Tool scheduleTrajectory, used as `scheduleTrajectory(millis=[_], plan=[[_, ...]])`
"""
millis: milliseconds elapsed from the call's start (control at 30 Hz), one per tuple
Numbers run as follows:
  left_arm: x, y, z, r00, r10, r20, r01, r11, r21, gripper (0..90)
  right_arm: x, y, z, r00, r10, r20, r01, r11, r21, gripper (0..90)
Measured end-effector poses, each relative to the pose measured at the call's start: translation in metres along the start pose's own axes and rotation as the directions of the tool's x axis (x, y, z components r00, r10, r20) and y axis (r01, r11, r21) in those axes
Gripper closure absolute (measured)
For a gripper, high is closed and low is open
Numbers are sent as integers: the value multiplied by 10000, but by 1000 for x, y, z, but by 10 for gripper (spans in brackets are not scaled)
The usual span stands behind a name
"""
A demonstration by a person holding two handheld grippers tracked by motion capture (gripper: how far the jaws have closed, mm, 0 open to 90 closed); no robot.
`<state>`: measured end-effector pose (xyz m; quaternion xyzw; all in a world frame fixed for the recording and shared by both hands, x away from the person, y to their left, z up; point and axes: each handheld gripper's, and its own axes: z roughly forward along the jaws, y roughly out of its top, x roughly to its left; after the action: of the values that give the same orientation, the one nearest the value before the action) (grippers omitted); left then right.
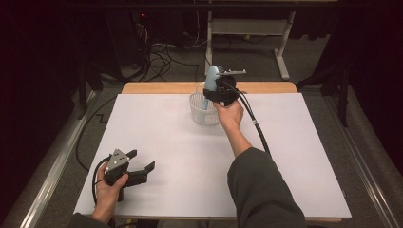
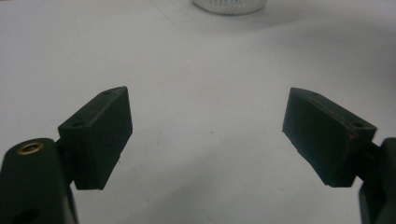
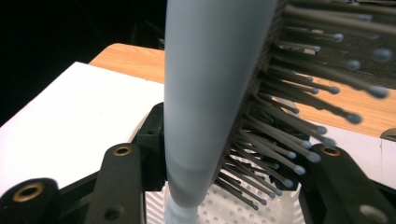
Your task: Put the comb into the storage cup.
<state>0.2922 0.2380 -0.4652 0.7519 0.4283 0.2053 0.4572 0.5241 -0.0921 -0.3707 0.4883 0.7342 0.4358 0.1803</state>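
Nearest the high camera, a dark sleeve (image 1: 263, 190) reaches up from the bottom edge toward the far side of the white table (image 1: 294, 156). At the end of that arm the right gripper (image 1: 215, 90) is clamped on a pale blue hairbrush (image 1: 210, 78), which stands upright with its handle pointing down into a white perforated basket (image 1: 203, 110) near the far edge; a black cable (image 1: 256, 126) trails back from the gripper along the forearm. At the near left the left gripper (image 1: 142, 160) rests low over the table in the other hand, its jaws spread apart with nothing between them — well apart from the basket. In the left gripper view, its two black pads (image 2: 100, 135) stand wide open over bare white surface, and the basket's rim (image 2: 229, 5) peeks in at the top edge. In the right gripper view, the brush's smooth back (image 3: 210, 93) rises between the jaws, bristles (image 3: 289, 112) fanning right, and its handle end seems to dip into the basket (image 3: 224, 207) below — blurred, so whether it touches the bottom is unclear.
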Motion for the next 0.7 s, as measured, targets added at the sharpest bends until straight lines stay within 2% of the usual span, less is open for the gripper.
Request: scheduleTrajectory(millis=[267,533,700], plan=[[1,0,0,10000,29,10,-29,10000,-8,170,1,-2,3,9998,-197,81,195,9995,245,505],[1,0,-1,10000,22,44,-22,10000,4,170,-2,-2,1,10000,-82,56,79,9991,410,498],[1,1,-1,9997,226,44,-226,9997,35,170,-7,-2,0,10000,61,38,-63,9984,570,491]])
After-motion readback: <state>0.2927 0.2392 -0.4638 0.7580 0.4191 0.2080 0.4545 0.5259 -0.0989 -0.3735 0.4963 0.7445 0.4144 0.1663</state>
